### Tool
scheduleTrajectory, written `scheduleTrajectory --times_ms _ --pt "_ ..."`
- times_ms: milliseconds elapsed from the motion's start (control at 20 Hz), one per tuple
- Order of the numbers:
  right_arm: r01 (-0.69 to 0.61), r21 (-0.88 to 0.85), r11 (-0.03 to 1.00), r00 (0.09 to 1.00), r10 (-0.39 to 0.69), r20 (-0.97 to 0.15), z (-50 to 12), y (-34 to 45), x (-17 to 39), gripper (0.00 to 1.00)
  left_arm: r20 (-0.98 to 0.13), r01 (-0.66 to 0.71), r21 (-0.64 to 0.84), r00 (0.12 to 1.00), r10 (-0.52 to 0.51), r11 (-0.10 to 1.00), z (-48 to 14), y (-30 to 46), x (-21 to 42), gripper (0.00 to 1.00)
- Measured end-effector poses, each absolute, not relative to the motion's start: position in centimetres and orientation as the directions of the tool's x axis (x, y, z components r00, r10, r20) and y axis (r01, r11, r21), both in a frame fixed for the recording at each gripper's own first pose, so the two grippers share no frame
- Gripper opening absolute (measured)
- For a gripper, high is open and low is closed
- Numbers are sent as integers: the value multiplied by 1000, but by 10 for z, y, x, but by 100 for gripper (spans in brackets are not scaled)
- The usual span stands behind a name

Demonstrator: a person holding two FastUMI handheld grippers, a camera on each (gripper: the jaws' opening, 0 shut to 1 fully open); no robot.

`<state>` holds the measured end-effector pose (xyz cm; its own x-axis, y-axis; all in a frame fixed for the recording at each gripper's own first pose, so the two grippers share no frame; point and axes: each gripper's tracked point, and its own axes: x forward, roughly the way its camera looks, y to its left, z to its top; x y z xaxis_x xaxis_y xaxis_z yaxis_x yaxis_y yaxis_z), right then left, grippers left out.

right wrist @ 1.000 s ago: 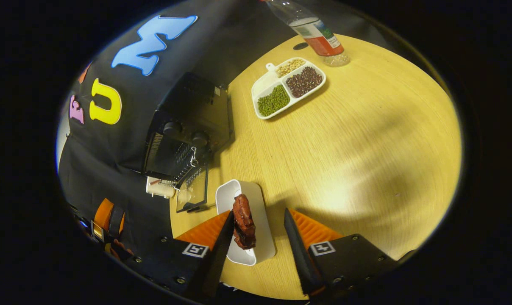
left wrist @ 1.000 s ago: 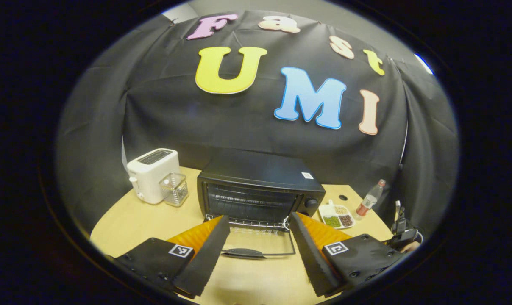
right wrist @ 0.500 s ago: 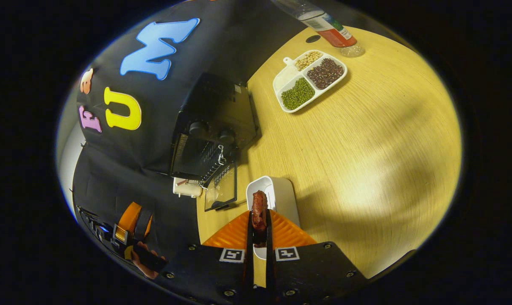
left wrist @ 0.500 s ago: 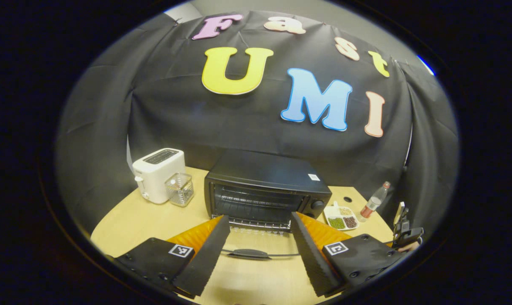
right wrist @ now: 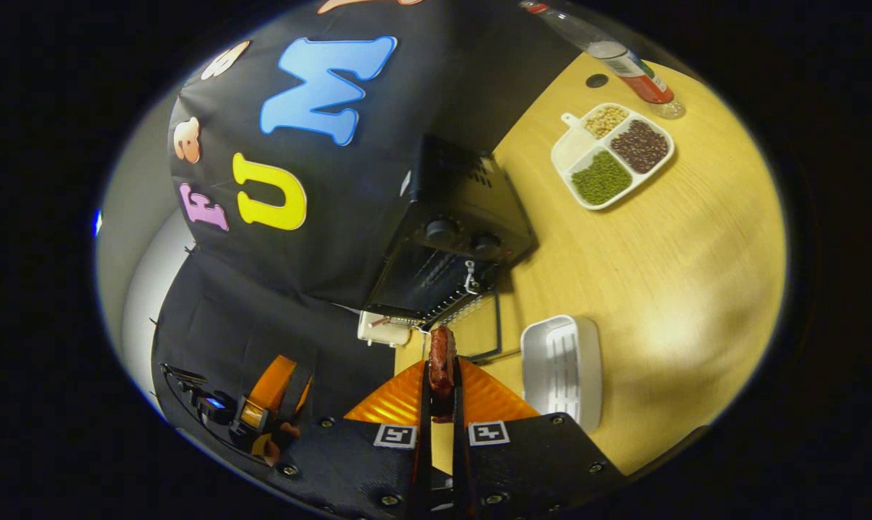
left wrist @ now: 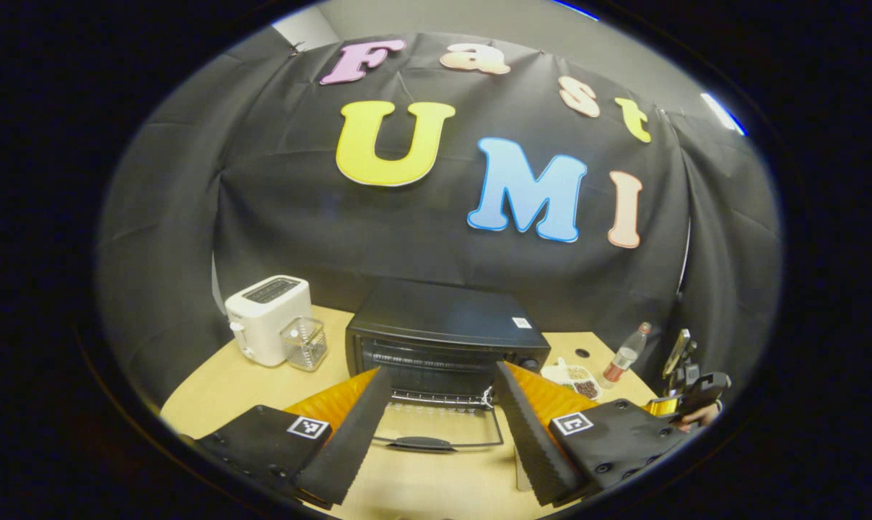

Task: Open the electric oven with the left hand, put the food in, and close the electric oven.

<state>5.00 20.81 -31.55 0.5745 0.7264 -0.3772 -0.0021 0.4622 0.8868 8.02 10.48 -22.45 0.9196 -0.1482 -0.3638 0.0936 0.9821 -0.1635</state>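
Your right gripper (right wrist: pixel 441 404) was clamped on the food (right wrist: pixel 442 361), both fingers pressing it, near the oven (right wrist: pixel 454 238) with its door (left wrist: pixel 439 426) down. Your left gripper (left wrist: pixel 443 433) was spread wide, holding nothing, above that door.

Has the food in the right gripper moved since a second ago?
Yes. The food left the white tray and now sits nearer the oven door.
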Motion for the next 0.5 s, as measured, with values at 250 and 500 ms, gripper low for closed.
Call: scheduleTrajectory --times_ms 250,500 --pt "-32 924 382 632 724 -278 -296 252 89 12 -341 112 -153 926 -159 982 -211 116 75 100" --pt "52 943 329 690 671 -272 -318 297 133 12 -342 106 -157 927 -155 982 -209 143 69 100"
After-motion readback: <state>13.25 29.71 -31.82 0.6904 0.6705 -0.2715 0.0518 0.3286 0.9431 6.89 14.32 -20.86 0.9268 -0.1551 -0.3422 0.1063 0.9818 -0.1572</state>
